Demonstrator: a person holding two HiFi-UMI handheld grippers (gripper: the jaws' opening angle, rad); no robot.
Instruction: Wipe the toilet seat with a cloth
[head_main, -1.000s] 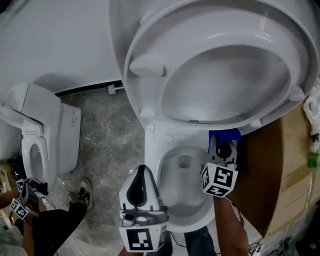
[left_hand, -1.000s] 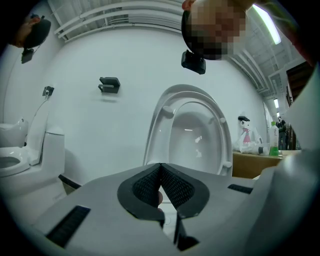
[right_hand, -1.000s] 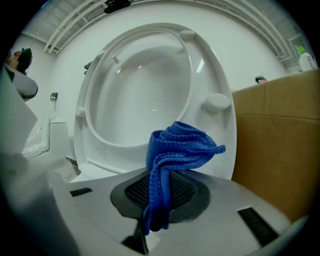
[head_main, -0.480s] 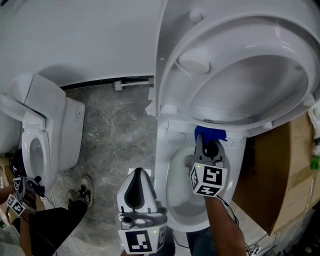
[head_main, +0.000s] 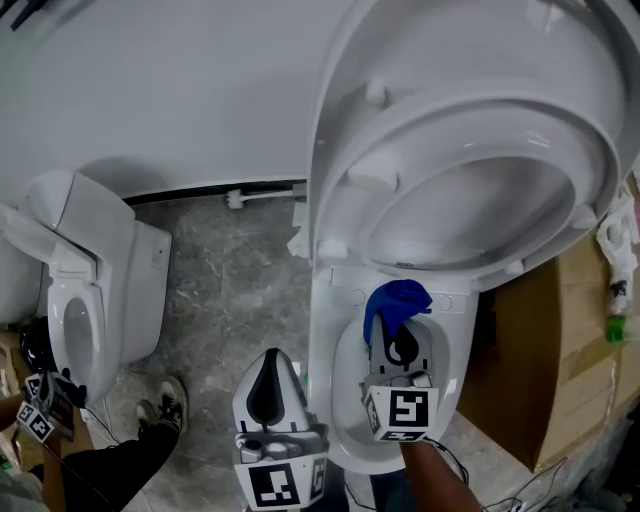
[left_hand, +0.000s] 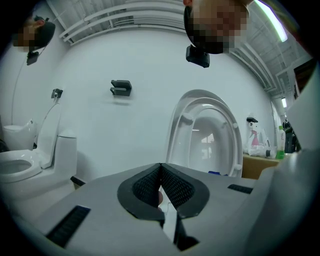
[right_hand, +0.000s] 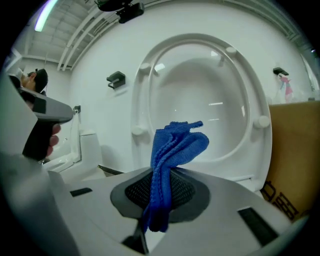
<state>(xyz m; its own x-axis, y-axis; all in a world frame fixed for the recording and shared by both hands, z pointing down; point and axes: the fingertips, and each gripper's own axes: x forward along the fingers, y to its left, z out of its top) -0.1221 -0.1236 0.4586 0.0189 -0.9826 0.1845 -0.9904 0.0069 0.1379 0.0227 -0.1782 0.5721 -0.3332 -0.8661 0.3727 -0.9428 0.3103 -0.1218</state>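
Observation:
The white toilet seat (head_main: 450, 130) stands raised against its lid, underside with bumpers facing me; in the right gripper view the seat (right_hand: 145, 100) fills the middle. My right gripper (head_main: 398, 335) hovers over the open bowl (head_main: 322, 360), shut on a blue cloth (head_main: 397, 300) that sticks up out of the jaws in front of the seat's lower edge. The right gripper view shows the cloth (right_hand: 172, 150) pinched between the dark pads, its free end flopping to the right. My left gripper (head_main: 272, 355) is shut and holds nothing, left of the bowl; its jaws (left_hand: 160, 167) meet at the tip.
A second white toilet (head_main: 90, 290) stands at the left on the grey marbled floor (head_main: 230, 290). A cardboard box (head_main: 560, 350) is close on the toilet's right, with bottles (head_main: 615, 290) on it. A person's shoe (head_main: 165, 390) is at the lower left. A white wall (head_main: 150, 90) is behind.
My right gripper has drawn back from the rear of the bowl rim toward me and leftward, carrying the blue cloth up over the bowl. The left gripper has hardly moved.

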